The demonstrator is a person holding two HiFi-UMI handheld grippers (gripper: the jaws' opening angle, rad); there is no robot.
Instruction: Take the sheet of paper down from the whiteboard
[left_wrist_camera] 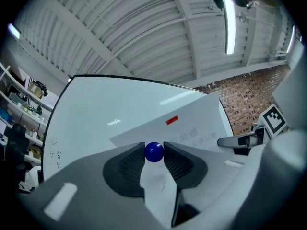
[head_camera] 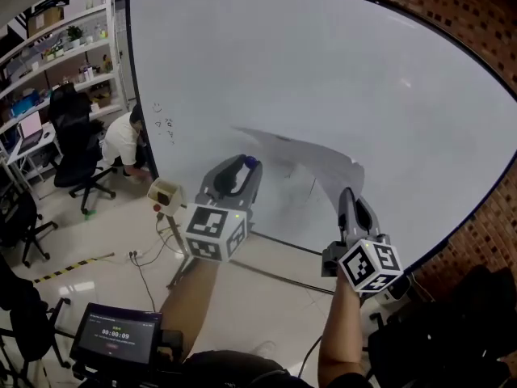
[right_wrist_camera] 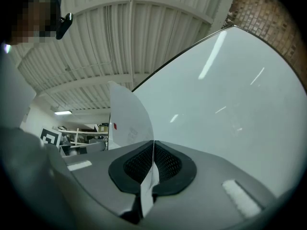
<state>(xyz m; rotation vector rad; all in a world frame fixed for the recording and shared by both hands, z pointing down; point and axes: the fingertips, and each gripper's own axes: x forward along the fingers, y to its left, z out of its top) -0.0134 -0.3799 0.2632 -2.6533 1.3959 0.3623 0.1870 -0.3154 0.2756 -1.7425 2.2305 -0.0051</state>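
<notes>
The white sheet of paper (head_camera: 311,158) curls away from the whiteboard (head_camera: 323,63), and my right gripper (head_camera: 348,194) is shut on its right corner. In the right gripper view the sheet (right_wrist_camera: 125,115) rises from the shut right gripper (right_wrist_camera: 153,145), a small red mark on it. My left gripper (head_camera: 245,168) is shut on a small blue ball magnet (head_camera: 250,162), level with the sheet's left part. In the left gripper view the magnet (left_wrist_camera: 154,152) sits pinched at the tips of the left gripper (left_wrist_camera: 154,150), the sheet (left_wrist_camera: 192,126) and the right gripper (left_wrist_camera: 240,141) behind it.
A person (head_camera: 125,142) crouches by the whiteboard's left edge, beside a black office chair (head_camera: 77,148) and shelves (head_camera: 48,47). A brick wall (head_camera: 477,23) runs behind the board. A small screen (head_camera: 117,334) stands at the lower left, cables lie on the floor.
</notes>
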